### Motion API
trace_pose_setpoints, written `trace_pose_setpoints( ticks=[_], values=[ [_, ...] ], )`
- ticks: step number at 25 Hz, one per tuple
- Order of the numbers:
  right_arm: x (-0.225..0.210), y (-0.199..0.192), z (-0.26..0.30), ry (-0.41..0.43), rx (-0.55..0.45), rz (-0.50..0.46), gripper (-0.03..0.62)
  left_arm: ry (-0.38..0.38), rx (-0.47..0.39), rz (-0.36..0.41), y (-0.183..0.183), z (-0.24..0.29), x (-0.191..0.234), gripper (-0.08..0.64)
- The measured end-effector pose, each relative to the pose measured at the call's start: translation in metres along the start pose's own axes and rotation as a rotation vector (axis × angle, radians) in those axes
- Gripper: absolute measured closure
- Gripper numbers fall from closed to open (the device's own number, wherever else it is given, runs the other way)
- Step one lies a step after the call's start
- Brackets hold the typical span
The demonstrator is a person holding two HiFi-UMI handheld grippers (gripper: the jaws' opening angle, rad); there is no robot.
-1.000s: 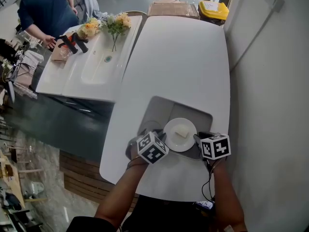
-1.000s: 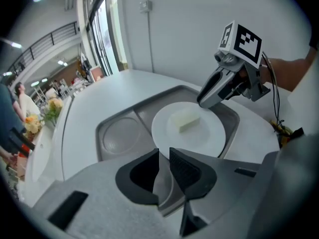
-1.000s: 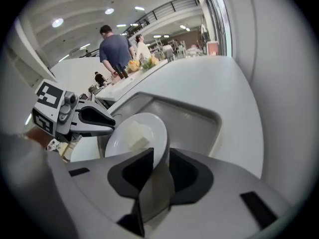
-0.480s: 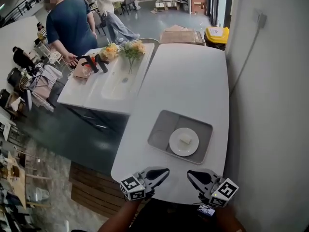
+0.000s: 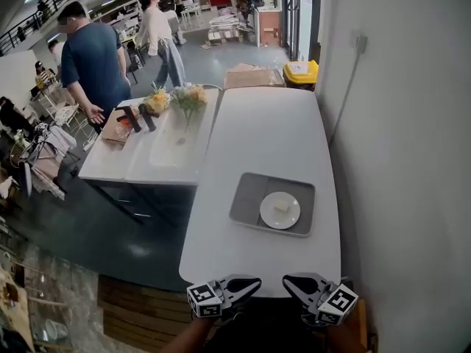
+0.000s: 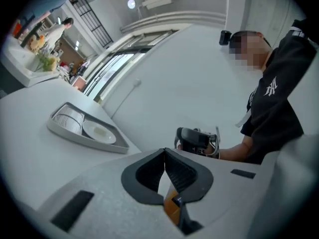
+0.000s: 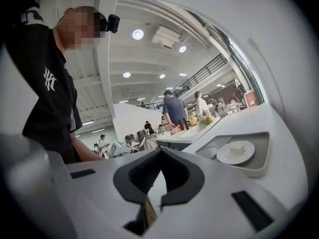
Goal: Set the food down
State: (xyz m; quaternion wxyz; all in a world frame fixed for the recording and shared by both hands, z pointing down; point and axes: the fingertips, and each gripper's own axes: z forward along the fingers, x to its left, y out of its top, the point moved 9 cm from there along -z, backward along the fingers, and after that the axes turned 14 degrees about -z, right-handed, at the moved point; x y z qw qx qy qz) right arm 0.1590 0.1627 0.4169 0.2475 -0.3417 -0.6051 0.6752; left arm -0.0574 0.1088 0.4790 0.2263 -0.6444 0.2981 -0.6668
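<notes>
The food [image 5: 282, 208] on the plate [image 5: 271, 218] is too small to identify; the bottom edge crops the left forearm [image 5: 189, 336].

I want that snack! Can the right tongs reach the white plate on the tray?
Probably yes: the table between the right tongs and the plate on the tray is bare, though the shut tongs must open first.

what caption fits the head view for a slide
A plate of food on grey tray on white table; left gripper and right gripper shut, empty.
</notes>
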Motion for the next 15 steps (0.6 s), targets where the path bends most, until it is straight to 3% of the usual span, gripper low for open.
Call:
trace_pose_setpoints(
  ticks=[3, 7, 10, 15],
  values=[
    [0.039, -0.009, 0.014, -0.057, 0.004, 0.029, 0.589, -0.078, 0.021, 0.032, -0.003, -0.039, -0.012, 0.554],
    [0.081, -0.014, 0.035, -0.107, -0.021, 0.044, 0.589, -0.11, 0.082, -0.034, -0.027, -0.083, -0.014, 0.554],
    [0.1, -0.013, 0.037, -0.119, 0.012, 0.021, 0.589, -0.111, 0.071, -0.068, -0.039, -0.103, -0.016, 0.554],
    [0.12, -0.008, 0.027, -0.133, 0.025, 0.039, 0.589, -0.115, 0.1, 0.003, -0.03, -0.112, -0.035, 0.554]
  ],
)
